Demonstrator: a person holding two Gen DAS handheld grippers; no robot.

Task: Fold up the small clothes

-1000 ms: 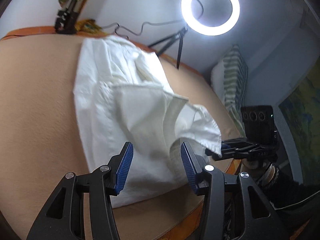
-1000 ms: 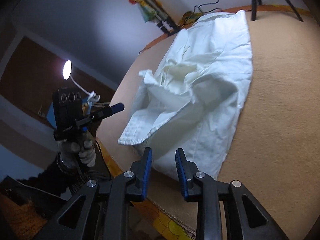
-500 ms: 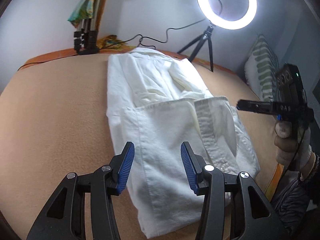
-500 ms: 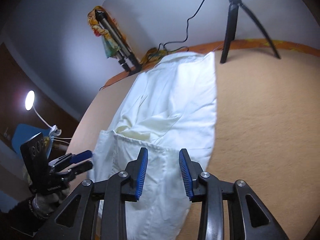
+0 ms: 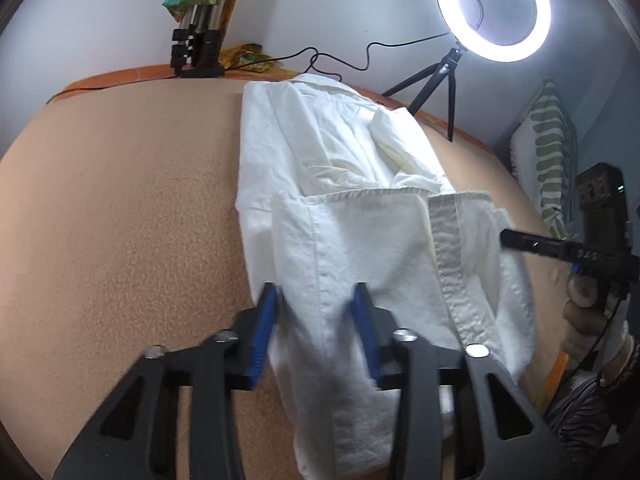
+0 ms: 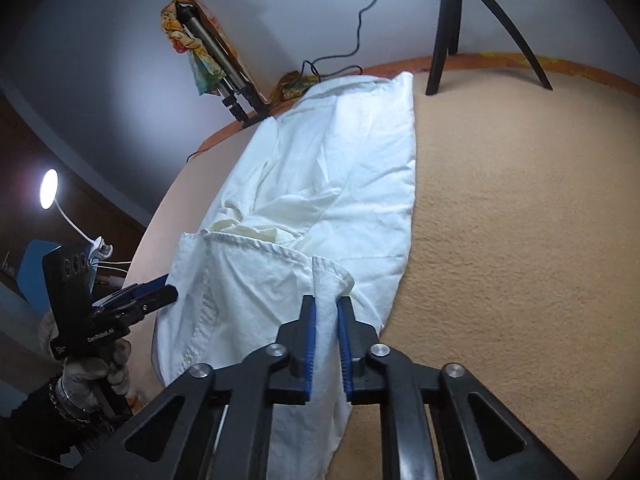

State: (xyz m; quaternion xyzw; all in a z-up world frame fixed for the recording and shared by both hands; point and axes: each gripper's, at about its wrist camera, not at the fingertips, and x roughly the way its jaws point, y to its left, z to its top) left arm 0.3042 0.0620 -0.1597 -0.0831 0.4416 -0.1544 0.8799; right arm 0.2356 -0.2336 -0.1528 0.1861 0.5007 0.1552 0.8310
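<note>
Right fingers (image 6: 326,316) clamp white shirt (image 6: 320,200) | left fingers (image 5: 316,312) closing astride it | wrinkled, half-folded

Shirt (image 5: 360,240) on bed (image 5: 120,220); ring light (image 5: 494,8) behind.

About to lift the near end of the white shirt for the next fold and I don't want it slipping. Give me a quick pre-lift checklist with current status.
1. Right gripper clamped on the shirt: ok, its blue pads are pinched on a raised ridge of cloth.
2. Left gripper clamped on the shirt: not ok, its jaws are closing with cloth between them, but gaps still show.
3. Both grips at the near end: ok.
4. Earlier fold intact: ok, the hem edge lies across the shirt's middle.
5. Fold path clear of the ring-light tripod: ok, it stands beside the far end, off the cloth.
6. Number of layers in each grip: cannot tell.
</note>
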